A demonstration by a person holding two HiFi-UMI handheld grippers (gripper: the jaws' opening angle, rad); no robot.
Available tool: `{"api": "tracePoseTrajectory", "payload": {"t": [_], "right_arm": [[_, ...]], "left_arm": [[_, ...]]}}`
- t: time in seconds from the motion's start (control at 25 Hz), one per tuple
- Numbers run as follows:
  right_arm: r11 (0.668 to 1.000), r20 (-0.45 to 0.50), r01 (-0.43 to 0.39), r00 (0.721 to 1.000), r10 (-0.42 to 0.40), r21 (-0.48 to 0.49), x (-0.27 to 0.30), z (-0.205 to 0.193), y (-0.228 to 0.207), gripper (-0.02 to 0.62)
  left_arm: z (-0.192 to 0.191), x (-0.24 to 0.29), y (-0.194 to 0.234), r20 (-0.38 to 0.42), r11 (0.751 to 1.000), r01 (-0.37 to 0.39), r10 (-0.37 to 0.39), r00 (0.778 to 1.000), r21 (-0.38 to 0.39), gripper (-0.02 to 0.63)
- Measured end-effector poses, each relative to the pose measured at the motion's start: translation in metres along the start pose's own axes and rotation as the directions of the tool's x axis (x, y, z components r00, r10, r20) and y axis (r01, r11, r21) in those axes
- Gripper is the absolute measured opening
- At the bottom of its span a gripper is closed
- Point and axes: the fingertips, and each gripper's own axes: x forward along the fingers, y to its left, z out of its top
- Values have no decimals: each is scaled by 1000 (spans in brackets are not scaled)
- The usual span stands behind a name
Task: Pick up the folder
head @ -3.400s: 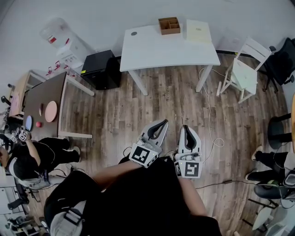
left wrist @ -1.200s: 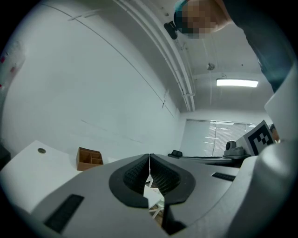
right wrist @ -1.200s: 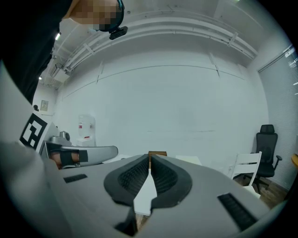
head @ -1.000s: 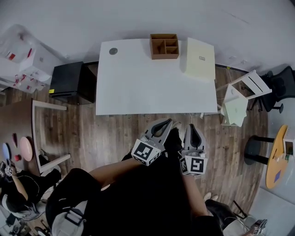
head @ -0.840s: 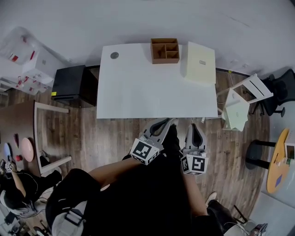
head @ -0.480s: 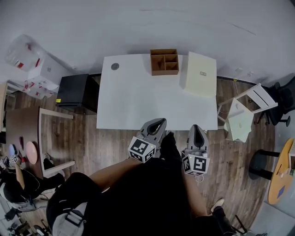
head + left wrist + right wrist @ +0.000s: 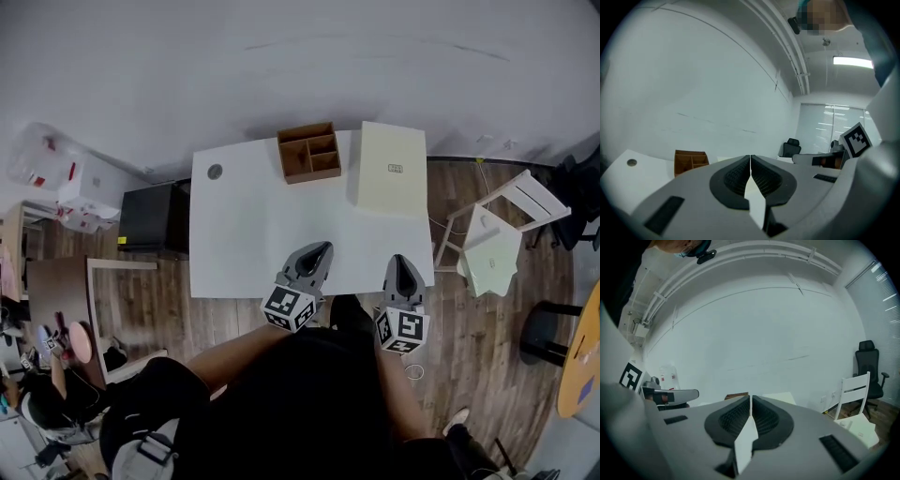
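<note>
White tabletop (image 7: pixel 253 225), set against a pale wall, carries the folder (image 7: pixel 391 169), a closed cream slab lying flat at the far right corner. Just beside it on the left stands a brown wooden organizer (image 7: pixel 309 152). A small grey disc (image 7: pixel 215 172) lies well apart at the far left.

The 2 grippers hang over the near edge, well apart from the folder. Left gripper (image 7: pixel 319 249) and right gripper (image 7: pixel 403 261) each have jaws closed on nothing. This is judged a travelling posture for the approach, and the jaws must open before any grasp. The right gripper lines up more nearly with the folder, so it seems the likelier to reach it.

- **Head view:** it alone gives the layout and the folder's full outline.
- **Right gripper view:** it shows the folder (image 7: pixel 780 396) edge-on as a thin cream strip past the jaw tips, revealing how low it lies.
- **Left gripper view:** it shows the organizer (image 7: pixel 690 161) instead, and its jaws meeting along 1 seam.
</note>
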Motion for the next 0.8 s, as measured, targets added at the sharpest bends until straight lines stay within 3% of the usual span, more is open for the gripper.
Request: {"api": "tracePoseTrajectory", "payload": {"t": [0.32,0.8], "right_arm": [[1000,-75,-1,997,1,10,62,-3,-61,35],[999,-184,-34,982,37,21,151,-32,-139,37]], "left_arm": [[-4,77,34,-55,998,-64,64,996,-5,15],[-43,161,80,-163,986,-166,162,973,-9,17]]}}
